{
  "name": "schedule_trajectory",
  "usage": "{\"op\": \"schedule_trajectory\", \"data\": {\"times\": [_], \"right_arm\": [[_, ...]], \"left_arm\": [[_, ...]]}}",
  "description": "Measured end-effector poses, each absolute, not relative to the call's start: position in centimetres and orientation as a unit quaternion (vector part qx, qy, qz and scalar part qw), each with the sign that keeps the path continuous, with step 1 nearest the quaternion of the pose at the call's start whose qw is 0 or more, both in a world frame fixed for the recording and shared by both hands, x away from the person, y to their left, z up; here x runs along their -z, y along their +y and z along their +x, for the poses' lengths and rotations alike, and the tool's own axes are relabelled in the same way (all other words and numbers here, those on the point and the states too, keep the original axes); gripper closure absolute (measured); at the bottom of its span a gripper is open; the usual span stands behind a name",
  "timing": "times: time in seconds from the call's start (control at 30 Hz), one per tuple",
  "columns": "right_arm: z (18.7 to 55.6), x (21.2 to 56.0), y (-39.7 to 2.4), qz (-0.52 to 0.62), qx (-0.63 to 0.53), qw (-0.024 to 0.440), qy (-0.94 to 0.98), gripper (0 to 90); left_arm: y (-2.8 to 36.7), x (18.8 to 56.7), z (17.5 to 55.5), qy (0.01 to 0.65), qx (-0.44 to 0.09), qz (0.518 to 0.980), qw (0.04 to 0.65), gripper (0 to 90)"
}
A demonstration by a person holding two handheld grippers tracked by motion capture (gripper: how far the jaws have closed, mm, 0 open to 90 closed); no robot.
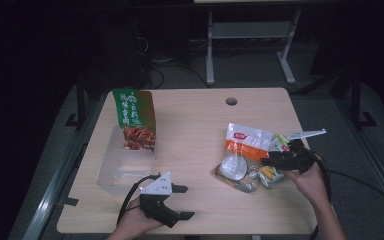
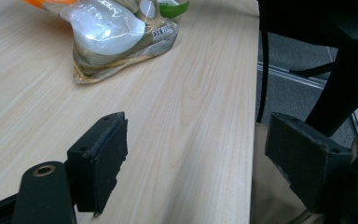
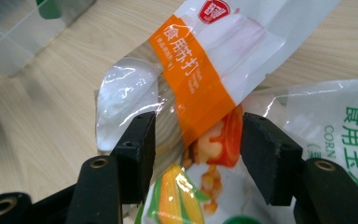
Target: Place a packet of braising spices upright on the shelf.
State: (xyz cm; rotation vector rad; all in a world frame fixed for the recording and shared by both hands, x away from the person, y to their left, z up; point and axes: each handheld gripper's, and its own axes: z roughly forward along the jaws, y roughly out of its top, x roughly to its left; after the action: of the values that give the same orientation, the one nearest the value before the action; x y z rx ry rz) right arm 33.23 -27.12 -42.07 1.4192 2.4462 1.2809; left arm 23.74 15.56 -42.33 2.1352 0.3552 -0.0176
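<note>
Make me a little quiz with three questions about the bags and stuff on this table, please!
1. True or false: the left hand-held gripper holds a bag.
2. What lies under the orange-banded bag: A) a spoon, B) a corn bag, C) a cup?
3. Where does the green snack bag stand?

Key
1. False; its jaws are open over bare wooden table.
2. B.
3. In the clear plastic container, leaning on its far wall.
</note>
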Motion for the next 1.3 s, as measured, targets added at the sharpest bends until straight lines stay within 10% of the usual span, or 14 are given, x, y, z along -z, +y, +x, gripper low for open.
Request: {"op": "schedule_trajectory", "data": {"times": [0.4,0.73,1.3], "right_arm": [[35.6,42.1,-25.3,0.463,-0.409,0.022,0.786,58.1],[35.6,41.9,-24.4,0.456,-0.423,0.011,0.783,88.9],[32.5,38.5,-22.5,0.382,-0.470,0.010,0.796,89.9]], "left_arm": [[15.4,42.4,23.9,0.145,0.011,0.872,0.468,21.2],[15.5,42.4,24.1,0.149,0.014,0.870,0.470,22.1],[15.3,42.0,24.5,0.159,0.010,0.865,0.475,23.7]]}}
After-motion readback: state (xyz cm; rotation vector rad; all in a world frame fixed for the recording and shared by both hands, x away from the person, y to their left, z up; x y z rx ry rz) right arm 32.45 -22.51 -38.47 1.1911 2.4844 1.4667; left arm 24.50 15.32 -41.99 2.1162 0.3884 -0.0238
